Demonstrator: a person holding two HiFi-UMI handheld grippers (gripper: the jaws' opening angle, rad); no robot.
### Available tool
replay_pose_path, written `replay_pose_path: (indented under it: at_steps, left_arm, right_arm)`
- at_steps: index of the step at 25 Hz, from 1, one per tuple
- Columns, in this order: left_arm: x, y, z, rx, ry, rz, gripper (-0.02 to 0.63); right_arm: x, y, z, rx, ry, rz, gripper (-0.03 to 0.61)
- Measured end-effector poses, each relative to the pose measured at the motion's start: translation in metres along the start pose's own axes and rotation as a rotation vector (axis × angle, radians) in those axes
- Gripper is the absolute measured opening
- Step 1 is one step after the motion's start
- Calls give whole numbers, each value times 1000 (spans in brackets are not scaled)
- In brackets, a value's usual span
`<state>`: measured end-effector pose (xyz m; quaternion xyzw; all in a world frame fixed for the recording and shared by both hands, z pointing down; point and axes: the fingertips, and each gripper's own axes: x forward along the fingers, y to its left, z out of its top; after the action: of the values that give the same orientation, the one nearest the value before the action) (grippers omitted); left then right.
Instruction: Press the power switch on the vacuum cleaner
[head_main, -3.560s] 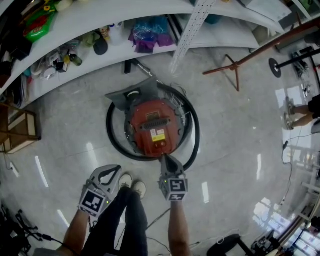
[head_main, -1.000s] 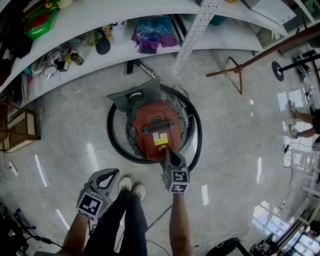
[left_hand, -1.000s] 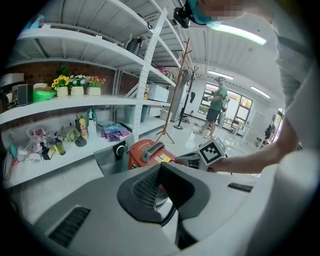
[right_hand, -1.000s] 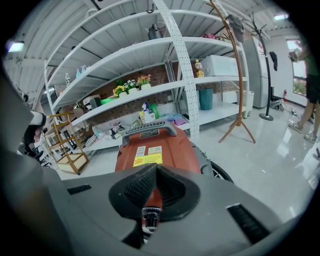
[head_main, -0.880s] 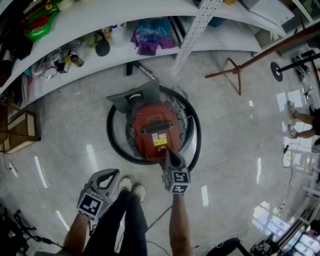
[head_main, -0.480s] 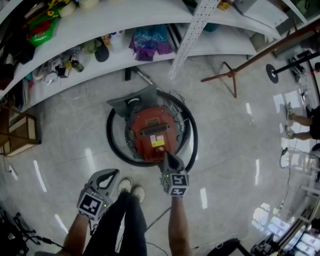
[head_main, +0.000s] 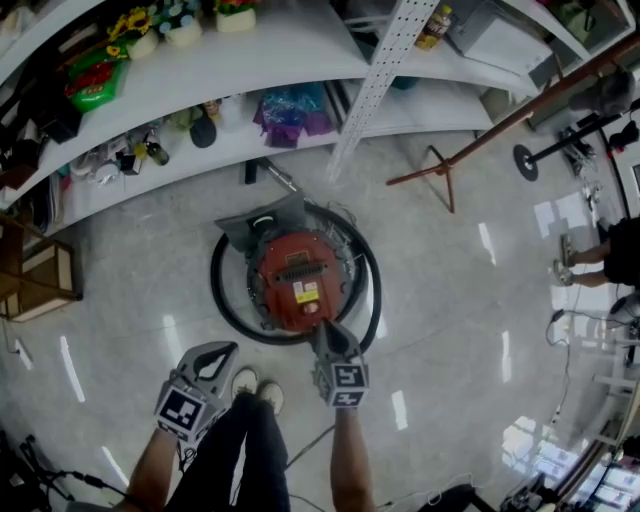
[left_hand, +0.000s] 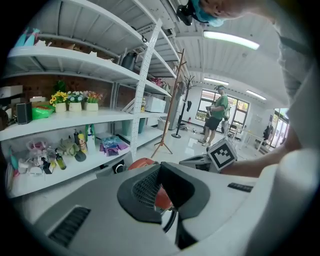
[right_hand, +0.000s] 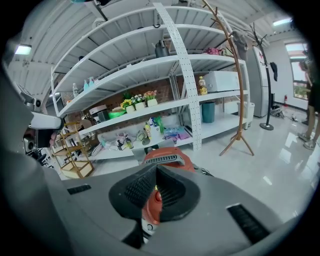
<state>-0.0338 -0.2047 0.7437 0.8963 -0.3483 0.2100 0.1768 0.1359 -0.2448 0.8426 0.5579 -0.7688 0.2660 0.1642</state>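
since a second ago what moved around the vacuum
The right gripper has drawn back a little from the top of the red vacuum cleaner, jaws shut. The head view has tipped up, showing more shelf. The left gripper stays shut and idle; vacuum cleaner and hose have not moved.

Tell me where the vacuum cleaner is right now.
In the head view, the red vacuum cleaner sits on the floor at centre, ringed by its black hose, between the white shelves beyond it and the right gripper at its near edge.

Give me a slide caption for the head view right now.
Standing over the red vacuum cleaner: right gripper shut at its near edge, left gripper lower, beside the person's legs.
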Motion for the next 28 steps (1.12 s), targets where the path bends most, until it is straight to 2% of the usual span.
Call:
replay_pose_path:
  at_steps: [13,18,28]
  left_arm:
    - [-24,-14,47,26,-55,-3,-8]
    - [-36,-21,68,-15,-68,10,-8]
    - [-60,-34,103,27,-88,-7,-8]
  right_arm:
    - [-55,36,55,-5,-81,15,12]
    - [-79,57,76,2,-110,33,12]
    - [-119,77,107,-4,-134,31,12]
